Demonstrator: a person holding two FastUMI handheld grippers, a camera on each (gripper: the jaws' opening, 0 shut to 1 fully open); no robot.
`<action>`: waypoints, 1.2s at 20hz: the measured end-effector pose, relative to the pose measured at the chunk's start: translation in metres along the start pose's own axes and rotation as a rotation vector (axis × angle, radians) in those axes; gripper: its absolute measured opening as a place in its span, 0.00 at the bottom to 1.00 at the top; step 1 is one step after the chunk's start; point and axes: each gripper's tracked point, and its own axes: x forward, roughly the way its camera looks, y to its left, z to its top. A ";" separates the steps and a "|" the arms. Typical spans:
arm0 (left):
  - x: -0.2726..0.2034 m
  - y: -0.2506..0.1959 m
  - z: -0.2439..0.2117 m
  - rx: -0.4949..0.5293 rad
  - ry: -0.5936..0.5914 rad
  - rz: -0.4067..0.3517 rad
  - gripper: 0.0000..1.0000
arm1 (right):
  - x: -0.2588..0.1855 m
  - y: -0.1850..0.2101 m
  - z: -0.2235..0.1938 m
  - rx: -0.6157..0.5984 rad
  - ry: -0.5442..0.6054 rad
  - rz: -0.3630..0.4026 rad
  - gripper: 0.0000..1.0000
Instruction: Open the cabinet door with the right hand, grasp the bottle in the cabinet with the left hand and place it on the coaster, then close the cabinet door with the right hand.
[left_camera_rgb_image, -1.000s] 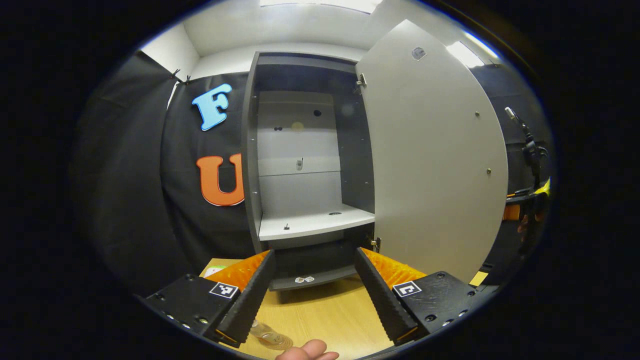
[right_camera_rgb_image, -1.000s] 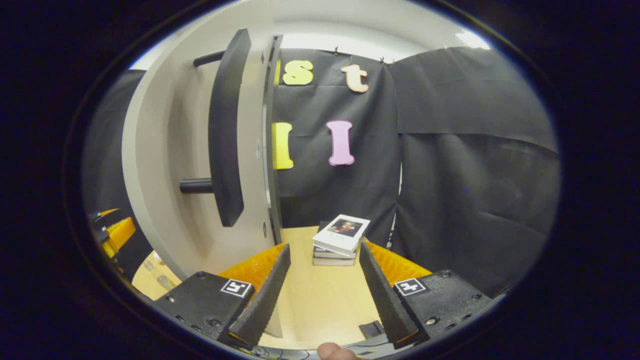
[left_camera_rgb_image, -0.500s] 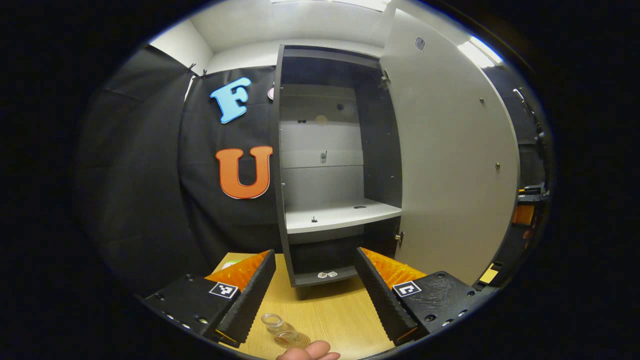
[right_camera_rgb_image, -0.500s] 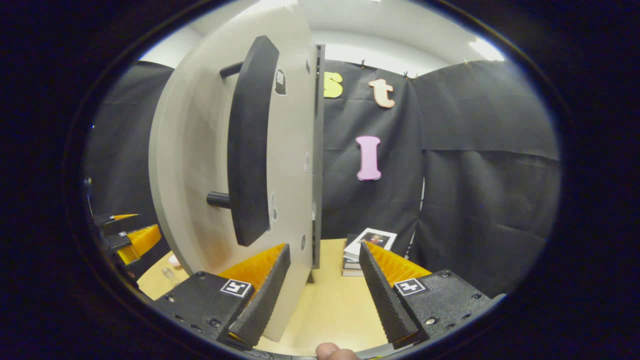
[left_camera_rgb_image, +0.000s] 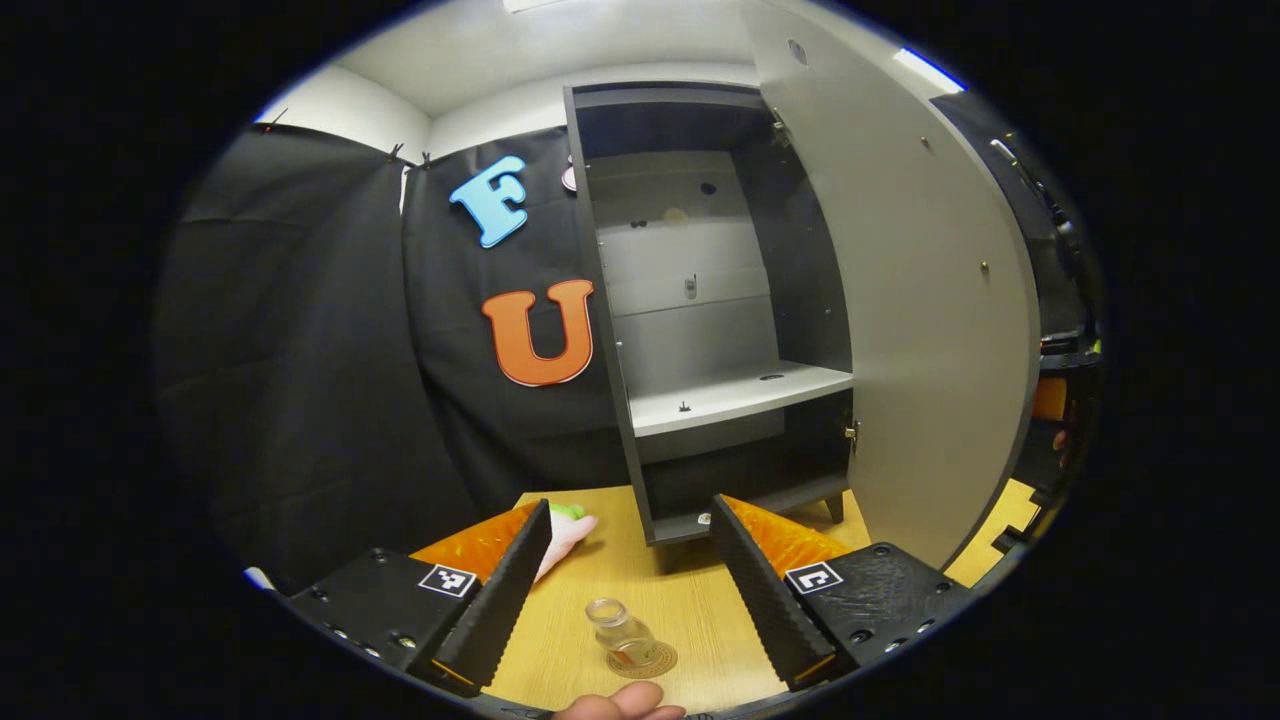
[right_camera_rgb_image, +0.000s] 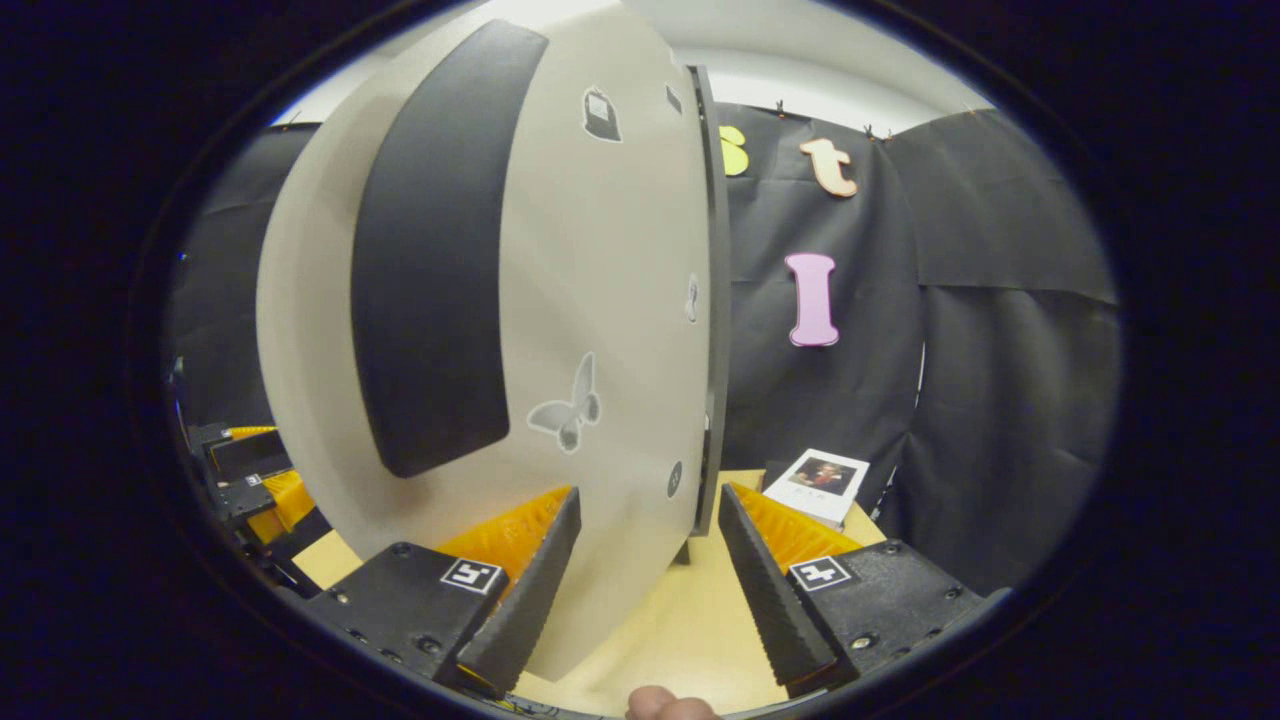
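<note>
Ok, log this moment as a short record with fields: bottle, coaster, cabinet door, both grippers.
bottle: small clear bottle, upright on the coaster, lid off
coaster: round coaster on the wooden table, in front of the cabinet
cabinet door: cabinet door open, dark handle facing the right gripper
left gripper: left gripper open, empty, above the bottle
right gripper: right gripper open, close to the door's edge
shelf: shelf without a bottle

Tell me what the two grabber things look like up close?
Each gripper, left gripper and right gripper, has two long ridged fingers shaped like wedges. They sit on chunky black blocks with screws. Each block carries a small square black-and-white marker, like a puzzle code. No sleeves or cables can be seen on them.
</note>
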 end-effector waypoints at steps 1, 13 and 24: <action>-0.002 0.002 0.003 0.004 -0.003 0.018 0.96 | 0.001 0.001 0.001 -0.010 -0.005 0.011 0.90; -0.009 0.032 -0.005 -0.016 0.039 0.156 0.96 | 0.039 0.050 0.006 -0.065 0.002 0.188 0.90; -0.032 0.066 -0.015 0.007 0.059 0.263 0.96 | 0.067 0.119 -0.003 -0.105 0.059 0.368 0.92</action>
